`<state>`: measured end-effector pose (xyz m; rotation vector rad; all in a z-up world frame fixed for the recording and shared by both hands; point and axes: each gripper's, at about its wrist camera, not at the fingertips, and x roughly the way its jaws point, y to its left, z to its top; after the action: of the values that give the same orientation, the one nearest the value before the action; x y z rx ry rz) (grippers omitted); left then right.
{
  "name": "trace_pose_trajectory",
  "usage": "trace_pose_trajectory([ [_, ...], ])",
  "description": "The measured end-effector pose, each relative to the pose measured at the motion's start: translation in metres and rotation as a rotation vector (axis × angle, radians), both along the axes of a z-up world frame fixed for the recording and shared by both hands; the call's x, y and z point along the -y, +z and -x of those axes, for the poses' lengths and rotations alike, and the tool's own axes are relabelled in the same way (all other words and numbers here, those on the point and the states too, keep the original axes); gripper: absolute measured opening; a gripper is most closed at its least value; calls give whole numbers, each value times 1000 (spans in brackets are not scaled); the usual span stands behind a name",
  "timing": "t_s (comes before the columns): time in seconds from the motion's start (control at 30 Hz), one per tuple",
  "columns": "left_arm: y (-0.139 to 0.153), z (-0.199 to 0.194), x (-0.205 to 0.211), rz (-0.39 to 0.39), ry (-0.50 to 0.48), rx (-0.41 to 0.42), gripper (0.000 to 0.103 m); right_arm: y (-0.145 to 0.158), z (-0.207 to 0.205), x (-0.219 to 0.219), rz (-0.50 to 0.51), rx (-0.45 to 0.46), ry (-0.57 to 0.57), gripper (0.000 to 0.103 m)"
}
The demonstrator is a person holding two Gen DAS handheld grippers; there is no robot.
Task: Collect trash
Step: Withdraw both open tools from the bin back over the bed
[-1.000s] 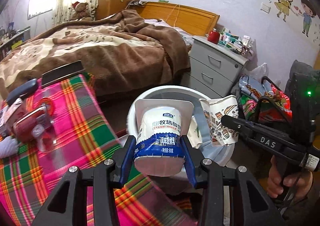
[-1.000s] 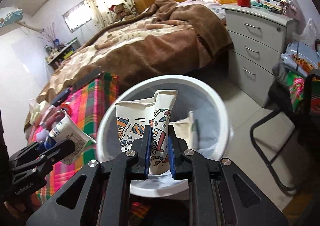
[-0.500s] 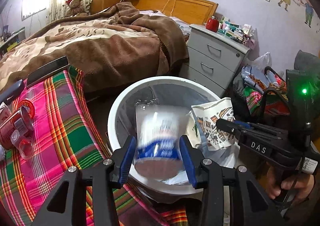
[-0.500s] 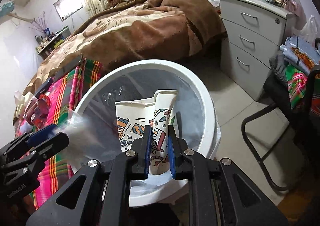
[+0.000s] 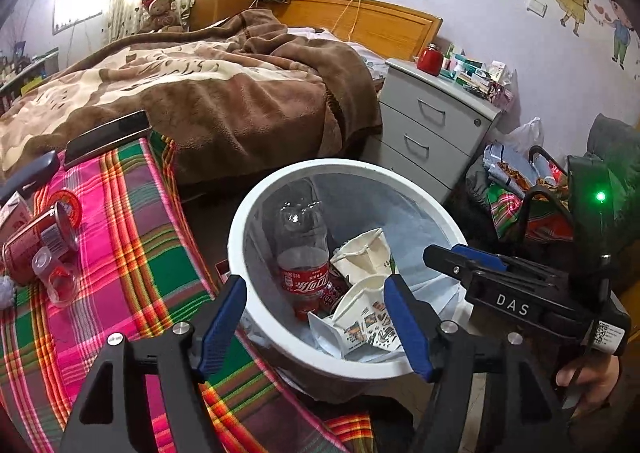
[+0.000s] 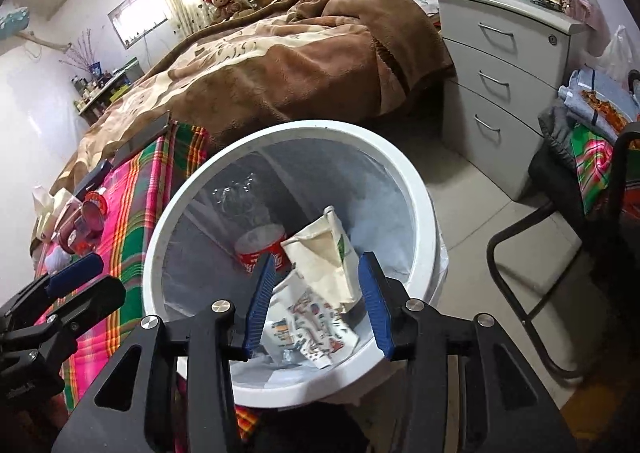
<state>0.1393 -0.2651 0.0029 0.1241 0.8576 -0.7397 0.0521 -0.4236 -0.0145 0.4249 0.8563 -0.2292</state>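
A white trash bin stands beside the plaid-covered table. In it lie a clear cola bottle, a cream paper cup and a printed paper cup. My left gripper hangs over the bin's near rim, jaws opening, with nothing held between them. My right gripper is over the bin too, jaws opening and empty, the printed cup lying loose below. I cannot pick out the yoghurt cup for sure.
On the plaid cloth left of the bin lie a red can, a small clear cup and a dark phone. A bed, a grey drawer unit and a black chair surround the bin.
Both grippers opened. The yoghurt cup left the left jaws and the printed paper cup left the right jaws; the paper cup now lies in the bin.
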Motion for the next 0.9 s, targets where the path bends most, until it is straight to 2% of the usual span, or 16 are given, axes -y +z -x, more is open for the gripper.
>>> trace_pose_trajectory([
  [0.53,13,9,-55,26,98,26,71,12,-1,-34,13,52,57,45],
  [0.9,23,9,-109,39,185,60,71,19,-9,-75,20,88,141,49],
])
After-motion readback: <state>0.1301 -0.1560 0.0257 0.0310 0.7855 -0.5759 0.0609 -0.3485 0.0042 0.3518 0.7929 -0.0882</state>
